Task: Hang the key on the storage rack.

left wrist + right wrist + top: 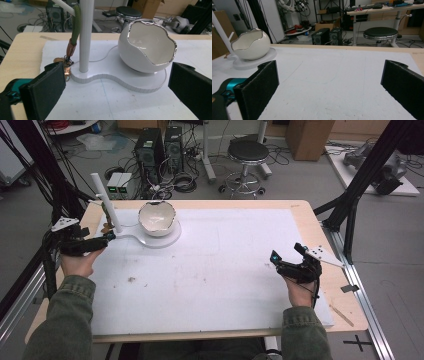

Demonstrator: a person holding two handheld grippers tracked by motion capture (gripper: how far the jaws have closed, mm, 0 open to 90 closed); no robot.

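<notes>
A white egg-shaped bowl (156,218) (147,45) (250,45) with a jagged silver rim sits on a flat white stand base (165,241) (110,75) at the back left of the mat. A white post (111,205) (86,35) rises from that base. From its peg hangs a green strap (75,25) with a brown end and copper rings (65,66). My left gripper (106,239) (117,87) is open just in front of the base, nothing between its jaws. My right gripper (287,252) (329,82) stands open over bare mat at the right.
A white foam mat (215,270) covers most of the wooden table (320,235). Black frame struts (357,180) stand at both sides. Behind the table on the floor are a round stool (247,152), computer towers (159,147) and loose cables.
</notes>
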